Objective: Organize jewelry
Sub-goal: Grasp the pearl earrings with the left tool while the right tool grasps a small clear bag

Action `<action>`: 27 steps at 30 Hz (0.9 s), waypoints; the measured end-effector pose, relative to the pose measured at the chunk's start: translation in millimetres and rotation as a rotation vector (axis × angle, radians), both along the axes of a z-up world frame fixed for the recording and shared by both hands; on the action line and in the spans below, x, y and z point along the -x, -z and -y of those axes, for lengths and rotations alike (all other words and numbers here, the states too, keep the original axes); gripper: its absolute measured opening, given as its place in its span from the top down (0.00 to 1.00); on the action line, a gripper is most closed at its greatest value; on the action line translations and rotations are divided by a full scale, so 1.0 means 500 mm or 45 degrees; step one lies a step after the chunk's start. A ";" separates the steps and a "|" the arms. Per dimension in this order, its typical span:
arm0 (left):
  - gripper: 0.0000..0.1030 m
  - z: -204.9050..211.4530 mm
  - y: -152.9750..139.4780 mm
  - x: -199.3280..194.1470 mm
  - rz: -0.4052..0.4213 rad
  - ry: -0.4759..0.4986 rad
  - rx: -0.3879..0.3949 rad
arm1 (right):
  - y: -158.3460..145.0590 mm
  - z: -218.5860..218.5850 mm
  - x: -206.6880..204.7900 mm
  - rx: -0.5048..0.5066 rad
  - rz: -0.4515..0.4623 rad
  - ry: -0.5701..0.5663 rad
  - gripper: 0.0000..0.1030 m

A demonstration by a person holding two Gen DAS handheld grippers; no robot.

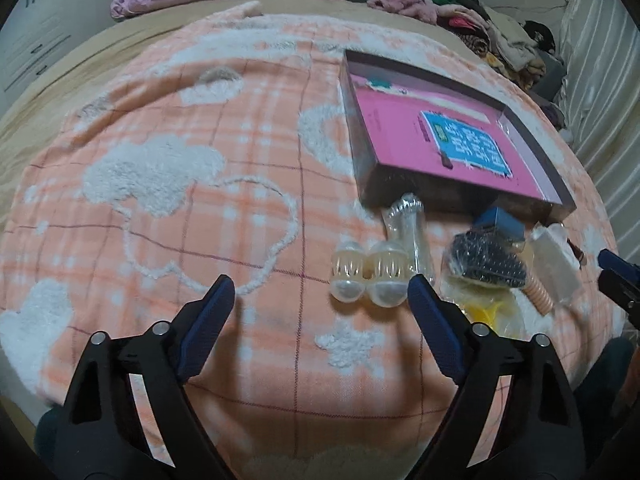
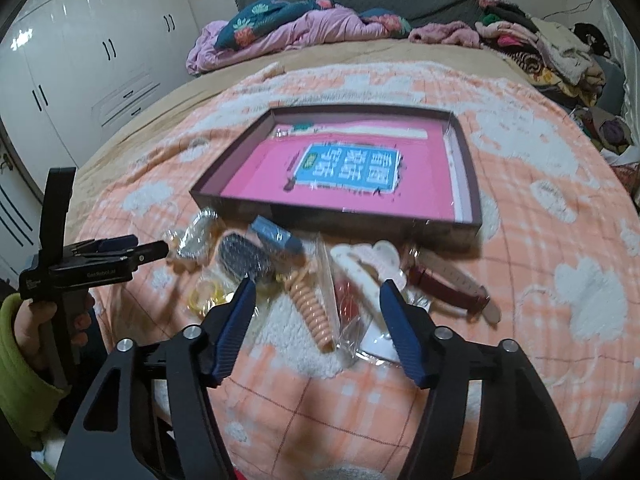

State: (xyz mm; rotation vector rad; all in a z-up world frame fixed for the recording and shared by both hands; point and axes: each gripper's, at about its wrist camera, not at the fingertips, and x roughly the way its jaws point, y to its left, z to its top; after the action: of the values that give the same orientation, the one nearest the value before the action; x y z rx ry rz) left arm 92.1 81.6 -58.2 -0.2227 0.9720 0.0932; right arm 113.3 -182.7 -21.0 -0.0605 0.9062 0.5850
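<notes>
A shallow dark box with a pink floor (image 2: pixel 256 168) (image 1: pixel 384 116) lies on the bed, holding a few small pieces at its far edge. In front of it lie loose items: a clear pearl-tipped hair clip (image 1: pixel 366 276), a black clip in a plastic bag (image 2: pixel 244 258) (image 1: pixel 486 258), a small blue box (image 2: pixel 276 236), a peach spiral hair tie (image 2: pixel 314 310), a white hair claw (image 2: pixel 368 264) and a dark red watch (image 2: pixel 452 284). My left gripper (image 1: pixel 320 300) is open and empty beside the pearl clip. My right gripper (image 2: pixel 318 294) is open and empty above the spiral tie.
An orange-and-white plaid blanket (image 2: pixel 520 240) covers the bed. Crumpled bedding (image 2: pixel 288 28) and piled clothes (image 2: pixel 560 56) lie at the far end. White wardrobes (image 2: pixel 80 60) stand at the left. The left gripper (image 2: pixel 100 258) shows in the right wrist view.
</notes>
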 end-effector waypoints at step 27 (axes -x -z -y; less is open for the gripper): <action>0.70 0.009 -0.016 -0.022 0.136 0.076 0.024 | 0.046 0.004 -0.027 -0.022 -0.009 -0.014 0.91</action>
State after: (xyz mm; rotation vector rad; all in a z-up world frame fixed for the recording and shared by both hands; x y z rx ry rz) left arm 103.4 77.3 -50.1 -0.2136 0.8724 0.0169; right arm 126.7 -184.7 -43.9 -0.0479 0.9078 0.6038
